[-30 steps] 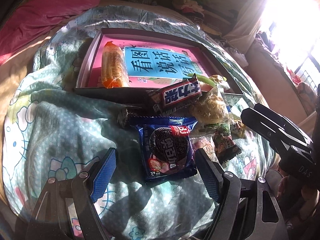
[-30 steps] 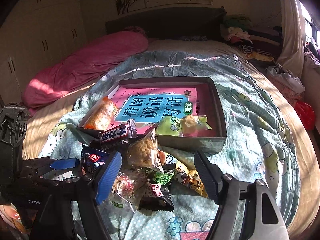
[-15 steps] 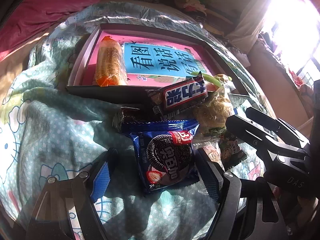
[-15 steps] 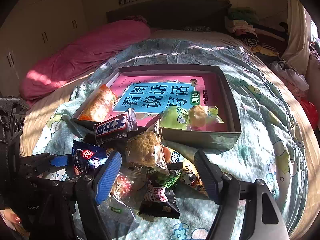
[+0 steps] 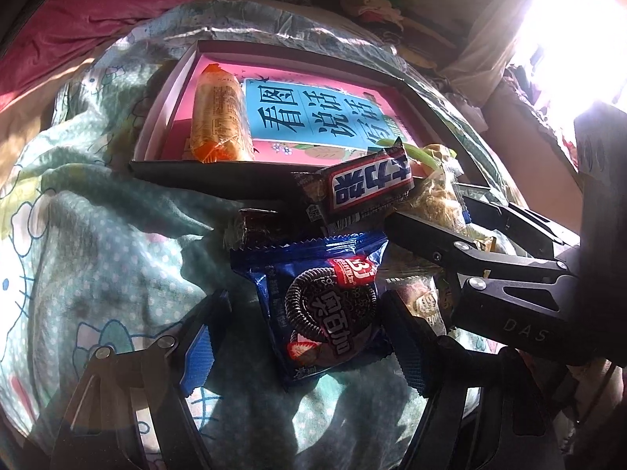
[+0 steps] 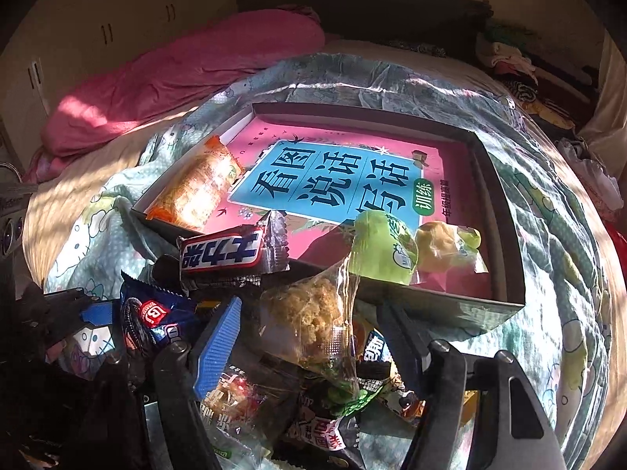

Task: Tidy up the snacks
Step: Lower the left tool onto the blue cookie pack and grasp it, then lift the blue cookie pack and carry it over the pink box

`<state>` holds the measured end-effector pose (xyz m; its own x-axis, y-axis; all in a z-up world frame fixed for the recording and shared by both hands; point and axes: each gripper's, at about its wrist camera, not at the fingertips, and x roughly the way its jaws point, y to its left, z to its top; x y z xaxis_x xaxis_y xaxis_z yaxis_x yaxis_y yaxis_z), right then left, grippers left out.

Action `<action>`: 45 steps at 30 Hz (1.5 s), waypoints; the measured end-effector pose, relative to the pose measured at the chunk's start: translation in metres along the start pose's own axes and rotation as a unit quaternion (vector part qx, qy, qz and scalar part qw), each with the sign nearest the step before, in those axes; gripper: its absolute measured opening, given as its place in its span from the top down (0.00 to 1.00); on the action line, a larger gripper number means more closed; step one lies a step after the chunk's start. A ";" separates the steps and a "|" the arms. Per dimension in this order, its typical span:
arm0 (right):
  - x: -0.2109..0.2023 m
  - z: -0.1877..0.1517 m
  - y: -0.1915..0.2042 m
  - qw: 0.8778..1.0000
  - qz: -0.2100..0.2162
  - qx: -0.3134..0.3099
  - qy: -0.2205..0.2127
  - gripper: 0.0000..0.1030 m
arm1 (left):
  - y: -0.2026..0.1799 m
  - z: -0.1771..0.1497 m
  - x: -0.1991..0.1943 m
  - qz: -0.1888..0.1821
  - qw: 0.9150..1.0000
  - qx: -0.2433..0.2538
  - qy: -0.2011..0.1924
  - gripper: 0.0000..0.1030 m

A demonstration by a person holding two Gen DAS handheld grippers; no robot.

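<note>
My left gripper (image 5: 303, 346) straddles the blue Oreo packet (image 5: 321, 305) on the quilt (image 5: 98, 243); its jaws are closing, the pads not yet pressing it. My right gripper (image 6: 309, 348) is closing around the clear bag of yellow crumbly snack (image 6: 313, 321) atop the pile, pads still clear. A Snickers bar (image 6: 225, 256) leans on the near wall of the tray (image 6: 509, 211).

1. Snack pile (image 6: 313, 337) crowds the tray's near wall (image 6: 450, 309); chocolate bar (image 5: 370, 190) overhangs it
2. Tray middle over the book (image 6: 333, 184) open
3. Bedspread (image 5: 98, 254) left of the pile bare
</note>
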<state>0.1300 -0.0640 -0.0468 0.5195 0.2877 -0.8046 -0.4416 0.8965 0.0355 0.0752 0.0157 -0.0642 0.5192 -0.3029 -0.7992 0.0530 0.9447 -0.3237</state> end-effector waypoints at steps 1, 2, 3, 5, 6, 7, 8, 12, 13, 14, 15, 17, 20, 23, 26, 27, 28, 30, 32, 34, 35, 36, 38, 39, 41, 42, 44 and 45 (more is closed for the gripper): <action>0.002 0.000 0.001 1.000 -0.001 -0.006 0.004 0.43 | 0.001 0.001 0.000 -0.002 1.000 -0.003 0.000 0.26; 0.003 -0.002 0.003 1.000 -0.004 -0.013 0.007 0.45 | 0.002 0.001 0.000 -0.004 1.000 -0.007 0.000 0.28; 0.003 -0.003 0.005 1.000 -0.008 -0.022 0.004 0.48 | 0.004 0.002 0.000 -0.006 1.000 -0.010 0.001 0.30; 0.000 -0.005 0.007 1.000 -0.006 -0.029 -0.002 0.53 | 0.005 0.002 0.000 -0.008 1.000 -0.014 0.002 0.36; -0.001 -0.005 0.007 1.000 -0.006 -0.028 -0.005 0.54 | 0.005 0.003 -0.001 -0.008 1.000 -0.014 0.002 0.38; -0.003 -0.005 0.006 1.000 -0.003 -0.024 -0.007 0.55 | 0.004 0.003 -0.001 -0.009 1.000 -0.012 0.002 0.44; -0.005 -0.005 0.004 1.000 0.000 -0.018 -0.009 0.55 | 0.004 0.003 -0.002 -0.011 1.000 -0.011 0.002 0.47; -0.015 -0.008 -0.003 1.000 0.007 0.004 -0.023 0.56 | 0.003 0.002 -0.005 -0.015 1.000 -0.009 0.004 0.50; -0.018 -0.009 -0.005 1.000 0.006 0.007 -0.026 0.56 | 0.004 0.003 -0.005 -0.018 1.000 -0.013 0.005 0.51; -0.022 -0.010 -0.007 1.000 0.005 0.010 -0.029 0.56 | 0.006 0.003 -0.006 -0.022 1.000 -0.018 0.007 0.51; -0.025 -0.010 -0.008 0.999 0.004 0.013 -0.033 0.56 | 0.007 0.003 -0.008 -0.027 0.999 -0.024 0.010 0.51; -0.030 -0.010 -0.013 0.999 0.005 0.024 -0.040 0.56 | 0.010 0.002 -0.011 -0.035 0.999 -0.033 0.012 0.51; -0.037 -0.011 -0.022 0.998 0.009 0.045 -0.049 0.56 | 0.012 0.003 -0.020 -0.042 0.998 -0.038 0.005 0.51; -0.043 -0.012 -0.030 0.996 0.012 0.064 -0.055 0.56 | 0.011 0.005 -0.032 -0.046 0.998 -0.035 -0.014 0.51; -0.046 -0.013 -0.035 0.995 0.010 0.074 -0.059 0.56 | 0.009 0.008 -0.043 -0.051 0.998 -0.030 -0.035 0.51; -0.048 -0.013 -0.037 0.995 0.009 0.076 -0.061 0.56 | 0.009 0.009 -0.045 -0.051 0.997 -0.027 -0.041 0.51; -0.049 -0.013 -0.038 0.995 0.008 0.079 -0.064 0.56 | 0.008 0.010 -0.047 -0.053 0.997 -0.024 -0.047 0.51; -0.052 -0.012 -0.040 0.994 0.010 0.085 -0.069 0.56 | 0.006 0.012 -0.051 -0.054 0.997 -0.017 -0.057 0.51; -0.055 -0.012 -0.043 0.993 0.010 0.091 -0.075 0.56 | 0.007 0.014 -0.054 -0.054 0.996 -0.011 -0.066 0.51; -0.059 -0.012 -0.045 0.992 0.009 0.095 -0.082 0.56 | 0.007 0.016 -0.055 -0.056 0.996 -0.007 -0.074 0.51; -0.061 -0.011 -0.047 0.991 0.008 0.098 -0.085 0.56 | 0.007 0.018 -0.055 -0.055 0.995 -0.004 -0.078 0.51; -0.062 -0.011 -0.048 0.991 0.007 0.102 -0.088 0.56 | 0.008 0.019 -0.055 -0.054 0.995 -0.001 -0.081 0.51; -0.064 -0.010 -0.052 0.989 0.006 0.111 -0.094 0.56 | 0.009 0.022 -0.056 -0.050 0.995 0.002 -0.088 0.51; -0.065 -0.009 -0.055 0.989 0.006 0.116 -0.095 0.56 | 0.009 0.023 -0.056 -0.049 0.995 0.004 -0.091 0.51; -0.066 -0.008 -0.059 0.987 0.004 0.124 -0.100 0.56 | 0.010 0.026 -0.056 -0.046 0.994 0.006 -0.097 0.51; -0.067 -0.008 -0.061 0.987 0.004 0.127 -0.101 0.56 | 0.010 0.028 -0.056 -0.045 0.994 0.008 -0.100 0.51; -0.067 -0.007 -0.065 0.985 0.002 0.134 -0.105 0.56 | 0.009 0.032 -0.056 -0.043 0.993 0.011 -0.106 0.51; -0.068 -0.007 -0.066 0.985 0.001 0.136 -0.106 0.56 | 0.009 0.035 -0.055 -0.043 0.993 0.012 -0.109 0.51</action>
<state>0.1192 -0.1452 0.0015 0.6730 0.3276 -0.6631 -0.2454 0.9447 0.2176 0.0764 0.0451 -0.0053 0.6838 -0.3512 -0.6396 0.1244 0.9198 -0.3721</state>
